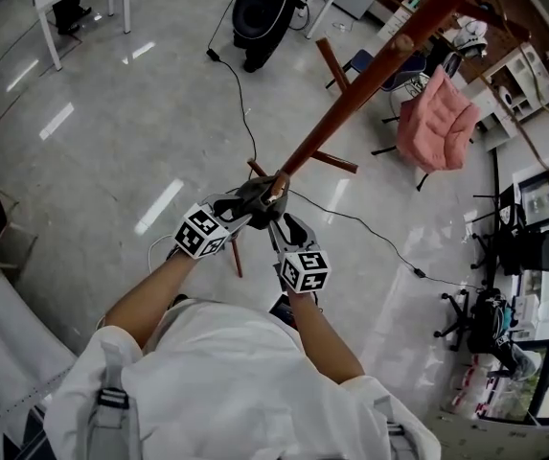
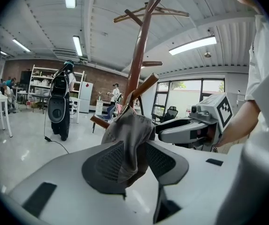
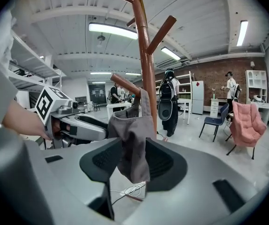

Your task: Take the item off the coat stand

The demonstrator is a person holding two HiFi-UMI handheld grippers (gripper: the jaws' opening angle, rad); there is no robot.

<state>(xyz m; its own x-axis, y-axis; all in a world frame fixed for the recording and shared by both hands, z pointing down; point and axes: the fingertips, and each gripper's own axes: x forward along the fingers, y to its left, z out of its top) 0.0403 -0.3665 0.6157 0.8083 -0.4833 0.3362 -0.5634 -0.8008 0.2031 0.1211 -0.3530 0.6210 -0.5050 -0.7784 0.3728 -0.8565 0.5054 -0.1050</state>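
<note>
Left gripper (image 1: 242, 209) and right gripper (image 1: 281, 228) hold their jaws apart, each around the grey cloth (image 1: 258, 197) hanging on a low peg (image 3: 125, 84) of the coat stand (image 1: 370, 84). There's a pink armchair (image 1: 435, 120) at two o'clock and a floor cable (image 1: 370, 228) at four.

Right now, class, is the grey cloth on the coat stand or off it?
On: the grey cloth hangs from a lower peg of the coat stand.
</note>
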